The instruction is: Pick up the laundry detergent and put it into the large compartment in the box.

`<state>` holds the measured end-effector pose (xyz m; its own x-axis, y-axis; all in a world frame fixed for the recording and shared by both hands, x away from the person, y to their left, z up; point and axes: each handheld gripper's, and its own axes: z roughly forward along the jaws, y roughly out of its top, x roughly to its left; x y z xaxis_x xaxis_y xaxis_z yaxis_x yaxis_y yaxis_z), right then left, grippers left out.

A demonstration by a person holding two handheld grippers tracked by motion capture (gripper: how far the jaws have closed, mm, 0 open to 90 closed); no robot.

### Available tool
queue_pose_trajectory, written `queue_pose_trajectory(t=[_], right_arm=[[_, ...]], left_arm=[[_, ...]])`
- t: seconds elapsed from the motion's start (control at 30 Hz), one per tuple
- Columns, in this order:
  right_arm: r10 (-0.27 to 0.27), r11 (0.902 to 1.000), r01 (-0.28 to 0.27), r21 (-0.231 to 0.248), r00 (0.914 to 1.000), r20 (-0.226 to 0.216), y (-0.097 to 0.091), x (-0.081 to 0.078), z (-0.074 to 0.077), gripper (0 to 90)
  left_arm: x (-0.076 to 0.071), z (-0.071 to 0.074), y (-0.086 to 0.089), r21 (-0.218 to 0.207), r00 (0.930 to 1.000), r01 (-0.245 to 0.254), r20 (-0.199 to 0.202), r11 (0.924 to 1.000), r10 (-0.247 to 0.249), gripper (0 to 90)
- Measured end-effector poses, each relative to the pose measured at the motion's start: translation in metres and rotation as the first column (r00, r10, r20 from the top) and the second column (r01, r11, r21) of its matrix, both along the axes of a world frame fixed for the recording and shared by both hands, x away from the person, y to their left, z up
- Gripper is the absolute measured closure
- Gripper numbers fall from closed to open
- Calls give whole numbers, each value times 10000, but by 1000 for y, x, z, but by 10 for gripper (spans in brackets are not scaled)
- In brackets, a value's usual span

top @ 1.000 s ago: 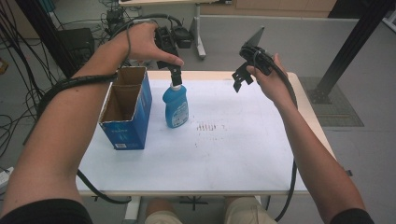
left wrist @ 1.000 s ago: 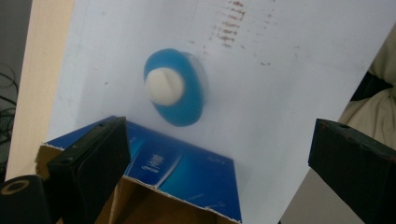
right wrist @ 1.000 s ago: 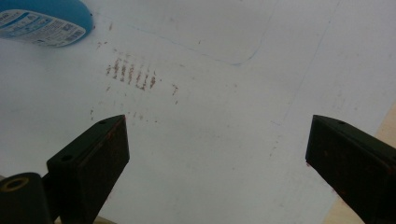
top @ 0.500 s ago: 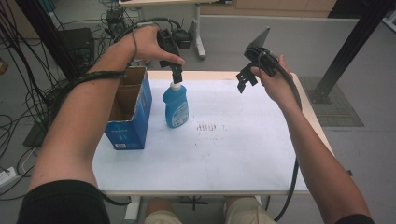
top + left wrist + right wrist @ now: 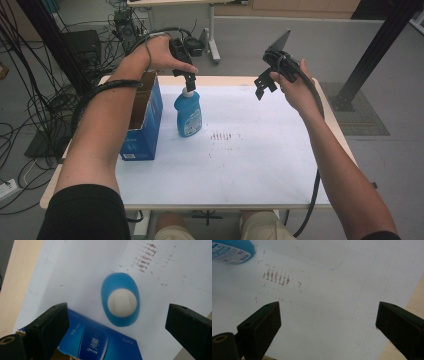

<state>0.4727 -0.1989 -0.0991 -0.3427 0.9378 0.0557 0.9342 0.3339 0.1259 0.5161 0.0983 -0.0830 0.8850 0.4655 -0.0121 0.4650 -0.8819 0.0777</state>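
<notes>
While left gripper gapes above bottle, box adjoins.

White worktop with rusty smudges mid-frame — tangled cables on the floor at left.

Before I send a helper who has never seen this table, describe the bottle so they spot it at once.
On the white table, look at the far left part, beside the open blue box. The bottle stands upright right of it, under the left claw: rounded blue plastic with a white cap.
</notes>
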Motion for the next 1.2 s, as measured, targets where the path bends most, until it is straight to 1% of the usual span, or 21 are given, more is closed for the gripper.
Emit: queue_pose_trajectory(t=[0.1,0.2,0.33,0.37,0.4,0.53,0.57,0.67,0.77,0.83,1.03,1.07,1.2], right_arm=[[-16,10000,16,-4,10000,-27,-2,1,0,59],[-45,10000,45,13,10000,-15,-2,0,0,59],[-34,10000,34,11,10000,-26,-2,0,-1,59],[-34,10000,34,11,10000,-26,-2,0,-1,59],[9,10000,-9,3,10000,-36,-2,0,-1,59],[-38,10000,38,17,10000,-39,-3,0,-2,59],[-49,10000,49,10,10000,-53,-4,0,-2,59],[-77,10000,77,6,9999,-71,-5,1,-3,59],[-74,10000,74,-1,9999,-76,-5,1,-3,59],[-72,10000,72,5,9999,-86,-5,1,-3,59],[-56,10000,56,-17,9999,-111,-4,1,-5,59],[-70,10000,70,-21,9999,-120,-5,2,-6,59],[-97,10000,96,-10,9999,-123,-6,2,-7,59]], left_arm=[[2,-7,0,-71,10000,-33,-31,10000,32,57],[3,-12,-4,55,10000,10,-70,10000,-10,55],[5,-22,-4,-111,9999,-52,-125,9999,50,56],[6,-25,-5,-54,9998,-37,-183,10000,36,56],[6,-28,-5,-91,9998,-122,-171,9999,120,55],[8,-38,-5,-40,9994,-181,-278,9998,180,56],[9,-39,-6,-2,9995,-117,-306,9999,117,57],[9,-44,-5,-105,9993,-204,-320,9997,201,57],[10,-48,-7,-69,9993,-98,-350,9999,96,57],[10,-53,-8,-120,9991,-150,-410,9998,145,58],[13,-65,-10,-9,9984,-148,-547,9999,147,57],[12,-67,-10,-26,9984,-219,-519,9998,217,58],[13,-71,-13,63,9985,-151,-526,9999,154,58]])
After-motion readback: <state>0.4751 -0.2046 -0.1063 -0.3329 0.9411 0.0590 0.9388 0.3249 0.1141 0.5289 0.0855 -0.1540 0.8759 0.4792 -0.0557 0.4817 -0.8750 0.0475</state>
